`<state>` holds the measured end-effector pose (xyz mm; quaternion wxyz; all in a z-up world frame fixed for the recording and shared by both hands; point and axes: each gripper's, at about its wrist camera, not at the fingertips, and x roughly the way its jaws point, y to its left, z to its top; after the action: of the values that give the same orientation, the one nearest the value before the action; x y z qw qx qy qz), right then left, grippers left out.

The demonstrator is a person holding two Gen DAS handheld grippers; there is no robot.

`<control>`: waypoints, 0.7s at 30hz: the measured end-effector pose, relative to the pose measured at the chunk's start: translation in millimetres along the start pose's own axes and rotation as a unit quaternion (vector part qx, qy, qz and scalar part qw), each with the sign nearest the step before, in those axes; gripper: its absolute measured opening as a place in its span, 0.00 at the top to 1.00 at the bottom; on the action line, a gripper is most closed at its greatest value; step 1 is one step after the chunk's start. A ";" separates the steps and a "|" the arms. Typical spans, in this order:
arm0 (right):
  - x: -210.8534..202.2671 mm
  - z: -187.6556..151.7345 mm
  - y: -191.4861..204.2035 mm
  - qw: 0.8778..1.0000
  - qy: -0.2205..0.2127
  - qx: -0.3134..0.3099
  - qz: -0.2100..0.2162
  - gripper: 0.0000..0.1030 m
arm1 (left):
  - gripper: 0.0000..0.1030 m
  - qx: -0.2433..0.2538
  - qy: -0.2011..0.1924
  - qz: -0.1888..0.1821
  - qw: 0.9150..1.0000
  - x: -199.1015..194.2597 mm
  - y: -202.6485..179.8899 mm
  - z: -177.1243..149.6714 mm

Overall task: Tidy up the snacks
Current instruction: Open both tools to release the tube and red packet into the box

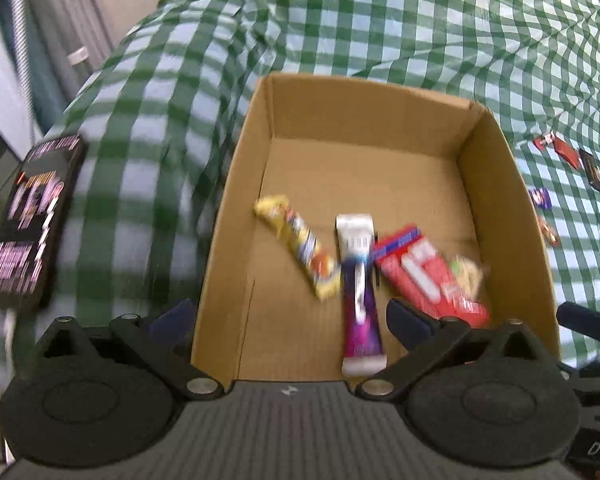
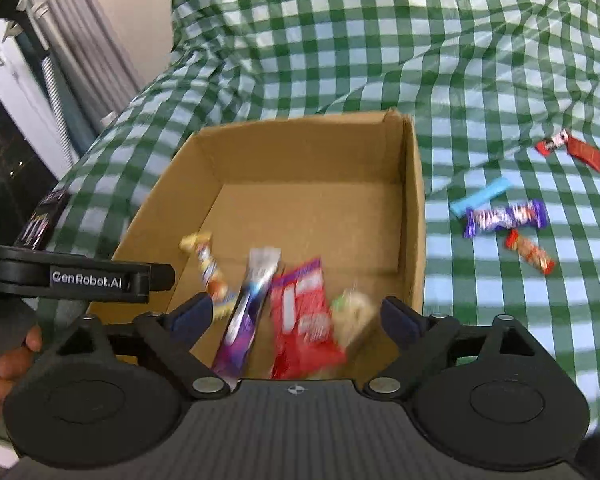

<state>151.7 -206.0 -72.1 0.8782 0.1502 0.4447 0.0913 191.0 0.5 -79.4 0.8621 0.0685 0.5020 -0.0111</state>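
Observation:
An open cardboard box (image 1: 496, 200) (image 2: 414, 208) sits on a green checked cloth. Inside lie a yellow bar (image 1: 296, 246) (image 2: 208, 268), a white-purple stick pack (image 1: 360, 292) (image 2: 248, 312), a red pack (image 1: 424, 276) (image 2: 304, 312) and a pale green-yellow snack (image 1: 466, 276) (image 2: 354, 312). My left gripper (image 1: 292, 316) is open and empty above the box's near edge. My right gripper (image 2: 296, 316) is open and empty over the box's near right part. Loose snacks lie right of the box: a purple bar (image 2: 506, 218), a blue stick (image 2: 480, 196), an orange-red bar (image 2: 532, 254) and red wrappers (image 2: 572, 148) (image 1: 560, 148).
A dark box with pink print (image 1: 32, 220) lies on the cloth left of the cardboard box. The other gripper's body (image 2: 80, 276) and a hand (image 2: 8, 364) show at the left of the right wrist view. A window and a curtain (image 2: 84, 48) stand at far left.

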 end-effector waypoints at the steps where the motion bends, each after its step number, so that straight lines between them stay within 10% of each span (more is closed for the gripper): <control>1: -7.1 -7.4 3.2 1.000 0.004 -0.002 0.001 0.10 | 0.00 -0.004 0.000 0.004 1.000 -6.9 1.7 -9.7; 21: -138.2 -82.2 37.0 0.995 -0.076 -0.068 -0.023 0.04 | 0.00 -0.003 -0.070 0.016 0.997 -119.5 -18.1 -110.9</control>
<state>3.0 -196.9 -1.2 0.9195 0.0864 0.3730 0.0890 34.3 -9.0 -31.7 0.8955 0.0728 0.4391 -0.0009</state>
